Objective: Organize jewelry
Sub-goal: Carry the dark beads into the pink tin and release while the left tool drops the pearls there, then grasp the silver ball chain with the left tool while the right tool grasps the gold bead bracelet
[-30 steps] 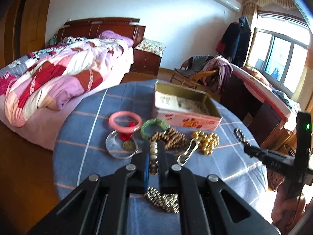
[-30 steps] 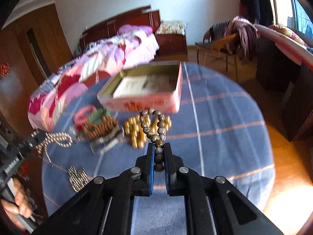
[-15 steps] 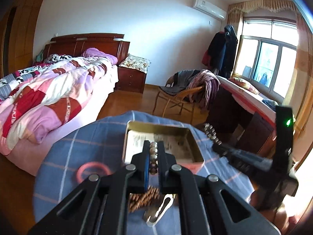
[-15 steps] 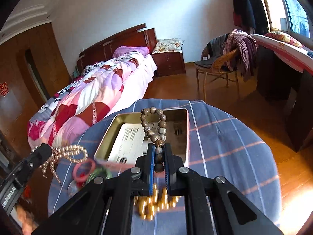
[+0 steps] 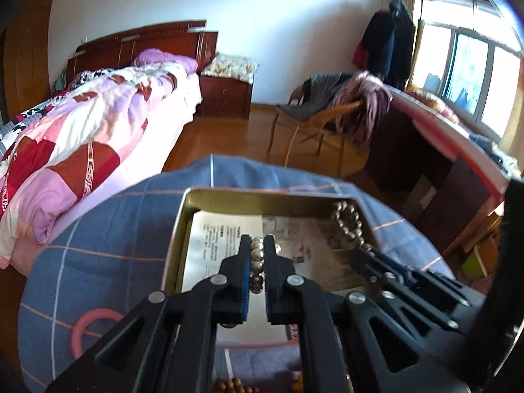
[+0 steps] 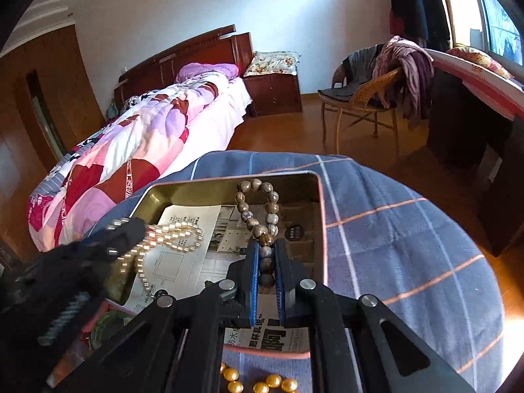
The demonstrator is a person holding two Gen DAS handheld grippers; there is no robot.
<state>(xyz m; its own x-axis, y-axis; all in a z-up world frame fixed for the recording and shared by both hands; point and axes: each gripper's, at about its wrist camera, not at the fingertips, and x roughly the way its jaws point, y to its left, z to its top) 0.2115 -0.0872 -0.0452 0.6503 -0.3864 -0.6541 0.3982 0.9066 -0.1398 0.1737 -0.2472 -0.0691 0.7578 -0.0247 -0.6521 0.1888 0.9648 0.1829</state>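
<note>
An open rectangular tin (image 5: 183, 216) (image 6: 319, 203), lined with printed paper, sits on the blue checked table. My left gripper (image 5: 257, 252) is shut on a pearl necklace (image 5: 257, 255); the strand (image 6: 170, 235) hangs into the tin's left half. My right gripper (image 6: 266, 252) is shut on a brown stone-bead bracelet (image 6: 258, 206), whose loop rests over the tin's right side (image 5: 347, 226). Both grippers are over the tin, side by side.
A pink bangle (image 5: 88, 327) lies left of the tin. Gold beads (image 6: 258, 381) and brown wooden beads (image 5: 229, 386) lie at the tin's near side. A green bangle (image 6: 104, 324) is partly hidden. A bed, a chair and a desk surround the table.
Both grippers have moved forward and down with their strands, from above the table to inside the tin. The pearl strand and the bracelet loop now reach the tin's paper lining.
</note>
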